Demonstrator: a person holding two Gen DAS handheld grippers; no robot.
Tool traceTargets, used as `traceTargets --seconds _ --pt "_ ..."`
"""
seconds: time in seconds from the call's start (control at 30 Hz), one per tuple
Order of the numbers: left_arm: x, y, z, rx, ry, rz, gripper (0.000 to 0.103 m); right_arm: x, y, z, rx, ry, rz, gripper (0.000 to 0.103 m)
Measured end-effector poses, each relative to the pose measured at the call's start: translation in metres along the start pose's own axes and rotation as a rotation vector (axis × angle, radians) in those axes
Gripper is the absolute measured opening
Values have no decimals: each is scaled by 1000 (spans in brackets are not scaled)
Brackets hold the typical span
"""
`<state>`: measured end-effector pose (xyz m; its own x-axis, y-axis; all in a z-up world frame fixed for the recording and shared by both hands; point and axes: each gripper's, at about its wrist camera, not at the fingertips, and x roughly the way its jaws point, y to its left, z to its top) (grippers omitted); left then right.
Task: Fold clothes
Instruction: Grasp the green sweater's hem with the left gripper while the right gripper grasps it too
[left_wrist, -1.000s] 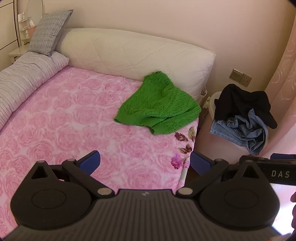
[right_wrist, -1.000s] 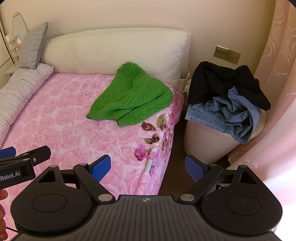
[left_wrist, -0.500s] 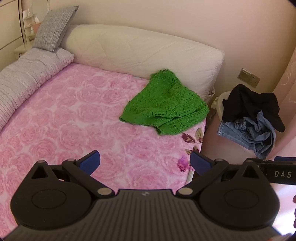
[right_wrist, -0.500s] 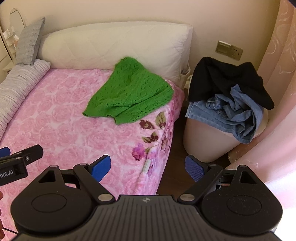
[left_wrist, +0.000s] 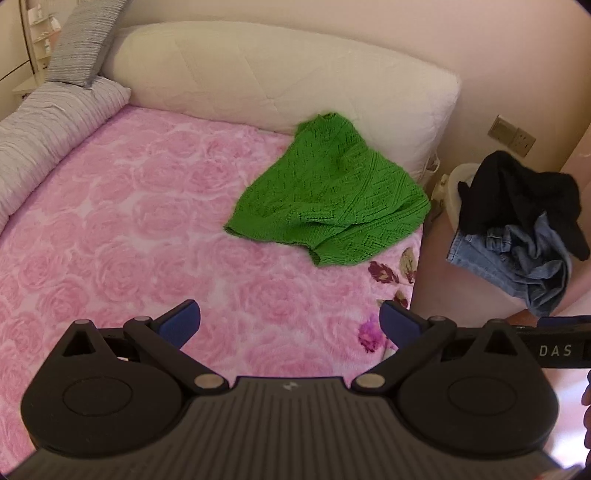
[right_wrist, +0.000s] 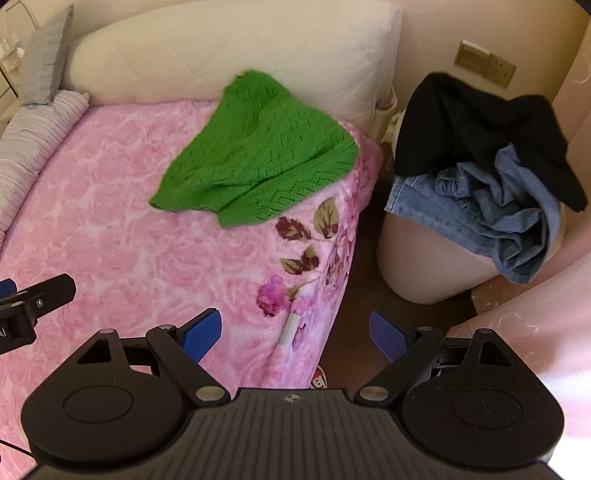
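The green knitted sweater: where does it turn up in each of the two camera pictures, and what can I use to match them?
Left wrist view: green sweater right of centre, on the pink bedspread, below the white headboard cushion.
Right wrist view: green sweater left of centre, near the bed's right edge.
Shared landmark: the black garment over jeans, right of the bed.

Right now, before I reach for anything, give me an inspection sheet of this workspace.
Surface: bed with pink rose blanket, mostly bare.
Job's things: green knit sweater lies crumpled near the white headboard cushion; black garment and denim jeans are heaped on a beige bin beside the bed.
Clutter: grey pillow and striped bolster at the far side.
Grippers: left gripper and right gripper both open, holding nothing.
Cables: thin dark cable at the right view's edge.
Surroundings: wall socket, pink curtain.
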<state>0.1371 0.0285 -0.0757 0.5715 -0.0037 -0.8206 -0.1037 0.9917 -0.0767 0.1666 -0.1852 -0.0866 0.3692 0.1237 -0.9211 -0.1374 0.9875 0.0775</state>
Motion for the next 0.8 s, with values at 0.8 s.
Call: traceTargets --seconds 0.8 --pt "284 -31 113 196 161 -16 102 225 -94 177 220 143 59 90"
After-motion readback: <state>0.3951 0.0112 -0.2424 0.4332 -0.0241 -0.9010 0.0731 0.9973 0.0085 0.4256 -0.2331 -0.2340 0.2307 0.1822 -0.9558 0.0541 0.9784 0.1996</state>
